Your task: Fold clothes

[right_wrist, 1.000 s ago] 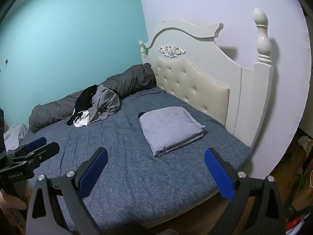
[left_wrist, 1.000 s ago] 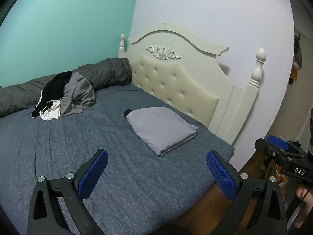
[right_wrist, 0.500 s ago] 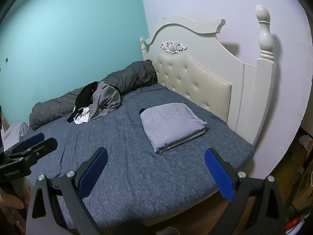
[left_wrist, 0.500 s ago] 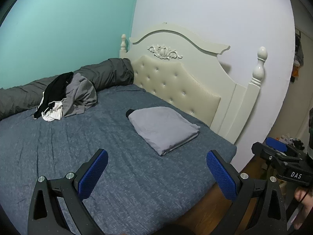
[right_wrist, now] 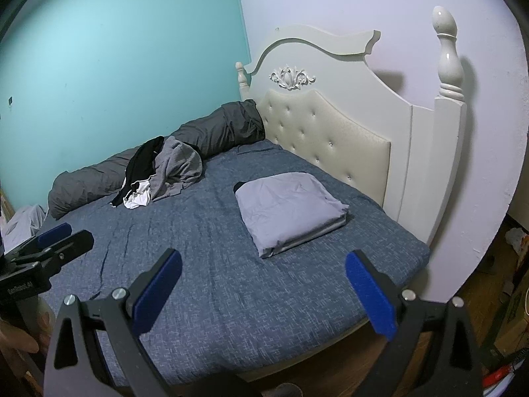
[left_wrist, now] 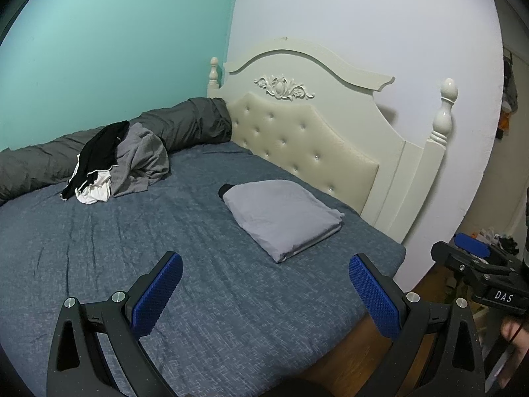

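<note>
- A folded light-grey garment lies flat on the blue bed, near the cream tufted headboard, with a small dark piece of cloth showing at its far corner
- Seen from the right wrist, the same folded stack shows layered edges along its near side, resting apart from everything else on the mattress
- A heap of unfolded clothes sits at the far side of the bed: a black garment draped over a grey one, with a white item poking out beneath
- The heap leans against a long dark-grey rolled duvet that runs along the teal wall up to the headboard
- The left gripper hovers above the near edge of the bed, its blue-padded jaws spread wide and holding nothing
- The right gripper hangs alongside it over the bed's near corner, jaws likewise spread wide and empty
- Each gripper appears at the edge of the other's view, with part of a person's hand on the handle
- A white turned bedpost rises at the headboard's end against the pale wall
- Wooden floor shows beyond the bed's near corner, with blurred clutter further off
- No containers appear in either view
</note>
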The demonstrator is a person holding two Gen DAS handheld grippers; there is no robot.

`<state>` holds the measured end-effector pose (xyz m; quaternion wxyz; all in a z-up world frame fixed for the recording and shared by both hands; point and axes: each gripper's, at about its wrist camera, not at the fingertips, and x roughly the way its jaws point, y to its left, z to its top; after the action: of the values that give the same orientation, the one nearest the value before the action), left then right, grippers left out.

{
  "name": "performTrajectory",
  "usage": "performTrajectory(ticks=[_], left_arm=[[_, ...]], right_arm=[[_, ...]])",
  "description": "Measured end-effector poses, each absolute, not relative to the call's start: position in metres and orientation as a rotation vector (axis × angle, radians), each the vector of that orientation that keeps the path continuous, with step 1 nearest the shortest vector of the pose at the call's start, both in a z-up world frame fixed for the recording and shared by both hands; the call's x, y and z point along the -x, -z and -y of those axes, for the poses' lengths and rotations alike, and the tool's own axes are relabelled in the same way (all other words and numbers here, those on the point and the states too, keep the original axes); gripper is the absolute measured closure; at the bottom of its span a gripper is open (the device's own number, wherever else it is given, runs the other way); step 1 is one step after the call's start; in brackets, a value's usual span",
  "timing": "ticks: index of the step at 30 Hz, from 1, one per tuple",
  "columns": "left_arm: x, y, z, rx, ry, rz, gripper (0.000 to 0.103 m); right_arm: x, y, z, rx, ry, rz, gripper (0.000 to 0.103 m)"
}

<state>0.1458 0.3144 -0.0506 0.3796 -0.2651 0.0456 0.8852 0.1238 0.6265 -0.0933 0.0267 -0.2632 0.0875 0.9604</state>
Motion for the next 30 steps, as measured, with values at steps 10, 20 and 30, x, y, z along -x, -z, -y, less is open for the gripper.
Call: performTrajectory(ticks=[10,20,30], left_arm=[[-0.1460,0.0535,-0.3143,0.681,-2.258,-0.118,0.000],[-0.1466,0.0554,-0.3183,0.686,-2.255,-0.131,0.000],[-0.1456,0.0601,-0.3168,0.685,-2.254,-0.134,0.000]], right_arm=[[-0.1218,0.0972,-0.6296,0.823,-2.962,-0.272,0.003],[-0.1214,0.0974,-0.6274,0.820,-2.962,-0.284,0.003],[-0.1202,0.1005,-0.6262,0.831,-2.959,-0.277,0.003]])
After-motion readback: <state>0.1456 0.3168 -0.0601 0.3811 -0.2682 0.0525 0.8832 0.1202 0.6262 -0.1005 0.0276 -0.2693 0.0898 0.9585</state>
